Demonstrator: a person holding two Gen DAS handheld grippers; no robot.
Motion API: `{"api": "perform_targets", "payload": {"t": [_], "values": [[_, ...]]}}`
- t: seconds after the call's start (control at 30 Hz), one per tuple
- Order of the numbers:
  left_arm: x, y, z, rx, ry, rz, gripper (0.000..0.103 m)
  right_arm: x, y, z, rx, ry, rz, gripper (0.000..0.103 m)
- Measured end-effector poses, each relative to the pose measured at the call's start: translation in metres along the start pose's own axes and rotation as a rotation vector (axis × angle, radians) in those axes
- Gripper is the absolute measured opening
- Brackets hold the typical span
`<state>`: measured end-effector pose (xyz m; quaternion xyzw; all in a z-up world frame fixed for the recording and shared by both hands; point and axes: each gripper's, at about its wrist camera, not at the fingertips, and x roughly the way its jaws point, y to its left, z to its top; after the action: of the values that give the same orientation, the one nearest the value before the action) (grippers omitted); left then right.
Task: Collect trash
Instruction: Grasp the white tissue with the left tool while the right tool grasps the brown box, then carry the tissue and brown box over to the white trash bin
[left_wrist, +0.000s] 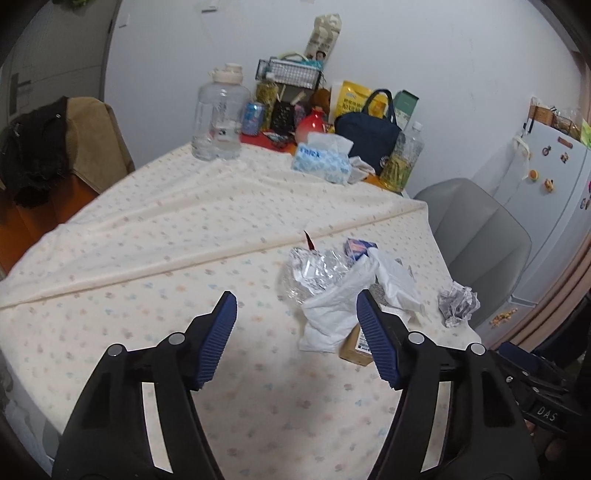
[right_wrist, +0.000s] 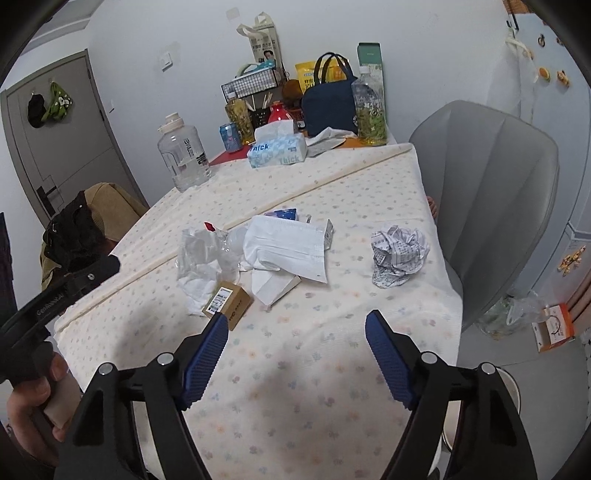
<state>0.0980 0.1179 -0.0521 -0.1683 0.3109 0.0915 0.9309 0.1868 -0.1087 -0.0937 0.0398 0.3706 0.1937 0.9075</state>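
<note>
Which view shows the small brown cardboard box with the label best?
The right wrist view: the brown cardboard box lies whole on the tablecloth, its label facing up, just beyond the open right gripper. In the left wrist view the box is mostly hidden behind a white wrapper and one fingertip of the left gripper.

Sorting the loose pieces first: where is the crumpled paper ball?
The crumpled paper ball lies alone near the table's right edge, beside the grey chair, right of the face mask.
</note>
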Motion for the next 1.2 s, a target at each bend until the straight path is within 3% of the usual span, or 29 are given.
{"api": "perform_targets", "payload": {"t": [0.13, 0.17, 0.2, 0.23, 0.43, 0.47, 0.5, 0.53, 0.57, 0.6, 0.87, 1.2], "values": [[0.031, -0.006, 0.002, -0.023, 0.072, -0.036, 0.070, 0.017, -0.008, 0.007, 0.015, 0.034, 0.005, 0.072], [0.038, -0.006, 0.003, -0.041, 0.092, -0.047, 0.074, 0.020, -0.010, 0.009, 0.025, 0.040, 0.006, 0.072], [0.046, -0.007, 0.004, -0.061, 0.108, -0.050, 0.088, 0.022, -0.012, 0.012, 0.036, 0.050, 0.009, 0.072], [0.051, -0.008, 0.005, -0.065, 0.119, -0.051, 0.093, 0.025, -0.013, 0.014, 0.037, 0.059, 0.006, 0.072], [0.086, -0.019, 0.006, -0.059, 0.173, -0.083, 0.092, 0.044, -0.017, 0.019, 0.016, 0.118, -0.031, 0.073], [0.090, -0.020, 0.004, -0.063, 0.181, -0.091, 0.089, 0.048, -0.018, 0.020, 0.016, 0.128, -0.040, 0.075], [0.093, -0.020, 0.002, -0.063, 0.190, -0.099, 0.076, 0.051, -0.018, 0.020, 0.018, 0.136, -0.045, 0.076], [0.096, -0.021, 0.000, -0.064, 0.207, -0.103, 0.051, 0.053, -0.019, 0.021, 0.018, 0.141, -0.047, 0.076], [0.099, -0.020, -0.003, -0.068, 0.233, -0.106, 0.036, 0.057, -0.018, 0.021, 0.016, 0.150, -0.049, 0.076], [0.101, -0.018, -0.005, -0.078, 0.252, -0.118, 0.015, 0.060, -0.017, 0.022, 0.012, 0.156, -0.048, 0.076], [0.057, 0.005, -0.006, -0.113, 0.139, -0.169, 0.008, 0.082, 0.020, 0.026, -0.060, 0.187, 0.003, 0.077], [0.027, 0.068, -0.001, -0.202, 0.101, -0.061, 0.008, 0.115, 0.069, 0.019, -0.084, 0.247, 0.066, 0.077]]}}
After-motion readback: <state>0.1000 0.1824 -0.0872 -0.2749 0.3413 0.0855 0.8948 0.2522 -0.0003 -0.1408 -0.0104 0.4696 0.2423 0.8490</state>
